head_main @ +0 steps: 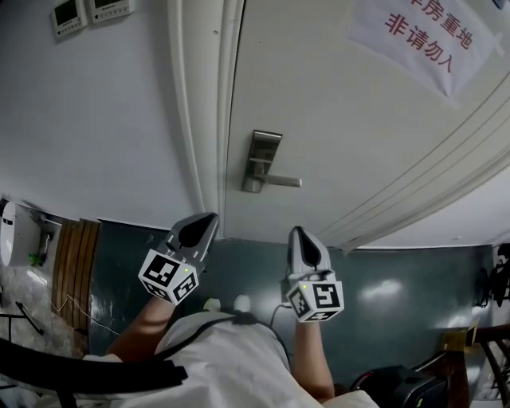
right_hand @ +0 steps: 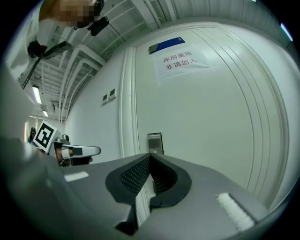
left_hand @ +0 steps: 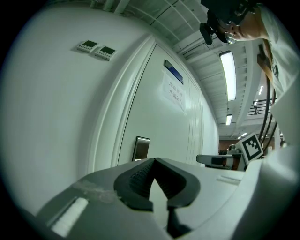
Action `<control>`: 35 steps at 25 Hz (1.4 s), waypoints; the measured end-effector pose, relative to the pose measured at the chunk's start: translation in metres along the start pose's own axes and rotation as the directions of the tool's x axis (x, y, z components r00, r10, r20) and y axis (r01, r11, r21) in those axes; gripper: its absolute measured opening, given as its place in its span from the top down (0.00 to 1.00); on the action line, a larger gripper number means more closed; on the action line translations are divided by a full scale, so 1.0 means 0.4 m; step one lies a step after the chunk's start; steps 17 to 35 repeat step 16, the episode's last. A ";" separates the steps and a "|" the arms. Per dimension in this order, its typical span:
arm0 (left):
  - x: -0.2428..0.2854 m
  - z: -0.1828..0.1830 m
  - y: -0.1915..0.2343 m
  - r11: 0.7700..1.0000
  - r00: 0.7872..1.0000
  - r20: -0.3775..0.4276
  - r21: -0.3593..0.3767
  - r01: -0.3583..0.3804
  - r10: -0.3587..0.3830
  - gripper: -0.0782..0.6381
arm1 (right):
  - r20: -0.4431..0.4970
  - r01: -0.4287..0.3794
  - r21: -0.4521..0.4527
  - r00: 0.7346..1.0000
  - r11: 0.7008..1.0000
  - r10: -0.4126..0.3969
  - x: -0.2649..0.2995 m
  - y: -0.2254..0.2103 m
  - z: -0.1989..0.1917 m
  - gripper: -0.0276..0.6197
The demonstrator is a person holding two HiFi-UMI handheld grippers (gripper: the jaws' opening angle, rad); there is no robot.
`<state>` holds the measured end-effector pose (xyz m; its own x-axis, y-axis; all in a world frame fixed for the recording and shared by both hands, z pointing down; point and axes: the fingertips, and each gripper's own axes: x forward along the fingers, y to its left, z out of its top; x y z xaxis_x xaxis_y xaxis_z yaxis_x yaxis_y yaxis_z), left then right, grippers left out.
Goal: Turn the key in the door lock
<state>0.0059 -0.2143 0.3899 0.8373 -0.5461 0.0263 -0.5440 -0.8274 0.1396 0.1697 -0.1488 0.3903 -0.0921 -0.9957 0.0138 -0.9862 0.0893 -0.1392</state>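
Far up and left of the lock plate (head_main: pixel 261 155), two small control panels (head_main: pixel 68 16) sit on the wall. Below and left of the plate, the left gripper (head_main: pixel 210 218) points toward the door frame (head_main: pixel 199 119), with its jaws closed together on nothing. The plate sits on the white door (head_main: pixel 343 159) just beside the frame, and its lever handle (head_main: pixel 280 182) reaches rightward. Whether a key sits in it is too small to tell. Below and slightly right of the plate, well apart from it, the right gripper (head_main: pixel 296 233) has its jaws pressed together, empty. Up and right of the plate hangs a paper notice (head_main: pixel 426 36).
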 end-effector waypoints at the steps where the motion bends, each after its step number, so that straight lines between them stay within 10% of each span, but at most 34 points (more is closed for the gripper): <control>1: -0.001 0.000 0.000 1.000 1.000 -0.001 0.000 0.000 0.000 0.88 | 0.003 -0.005 0.002 1.000 1.000 0.005 -0.001 0.004 0.002 0.95; 35: -0.024 -0.014 0.011 1.000 1.000 -0.015 0.002 0.019 -0.019 0.88 | -0.017 -0.030 0.003 0.999 1.000 0.030 -0.008 0.033 -0.014 0.95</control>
